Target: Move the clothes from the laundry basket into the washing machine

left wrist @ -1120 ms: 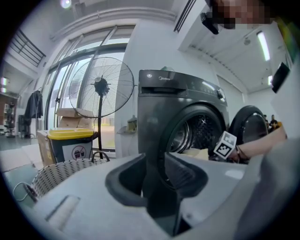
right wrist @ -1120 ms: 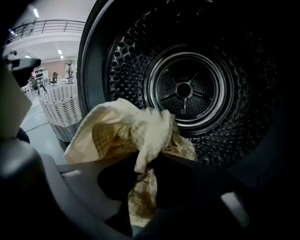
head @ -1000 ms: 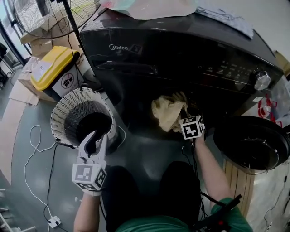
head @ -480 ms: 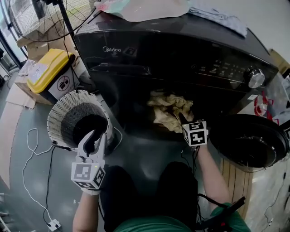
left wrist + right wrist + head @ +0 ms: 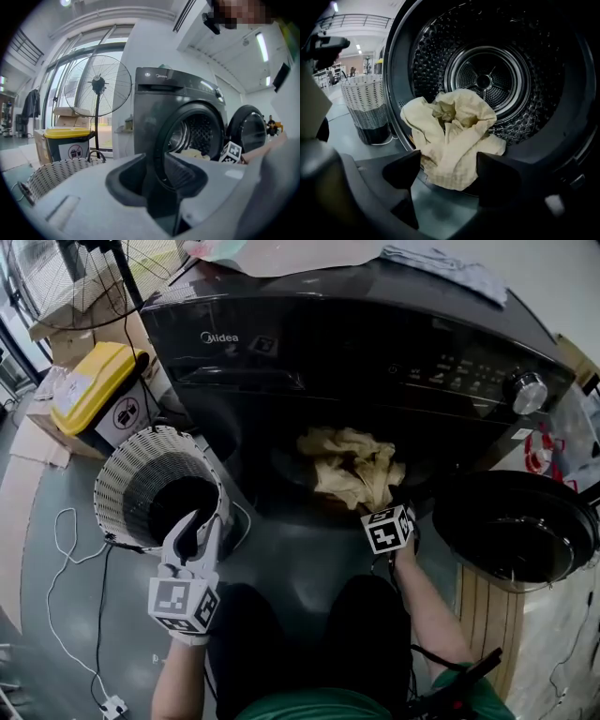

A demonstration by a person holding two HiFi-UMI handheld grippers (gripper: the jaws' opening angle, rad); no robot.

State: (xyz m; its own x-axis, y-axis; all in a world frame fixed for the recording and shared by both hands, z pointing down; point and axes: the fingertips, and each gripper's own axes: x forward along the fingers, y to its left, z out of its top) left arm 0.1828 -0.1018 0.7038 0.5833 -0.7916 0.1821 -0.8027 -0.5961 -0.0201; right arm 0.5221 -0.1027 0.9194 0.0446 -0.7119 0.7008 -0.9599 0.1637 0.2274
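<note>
The right gripper [image 5: 449, 161] has jaws just opening, the cream cloth [image 5: 454, 126] loose between them on the drum lip [image 5: 440, 197]; it likely needs nudging deeper. The left gripper [image 5: 199, 521], jaws slightly apart and empty, hovers by the laundry basket [image 5: 122, 465].

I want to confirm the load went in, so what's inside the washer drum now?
A crumpled cream cloth sits at the front lip of the drum, with bare perforated wall behind it. Anything beneath the cloth is covered.
</note>
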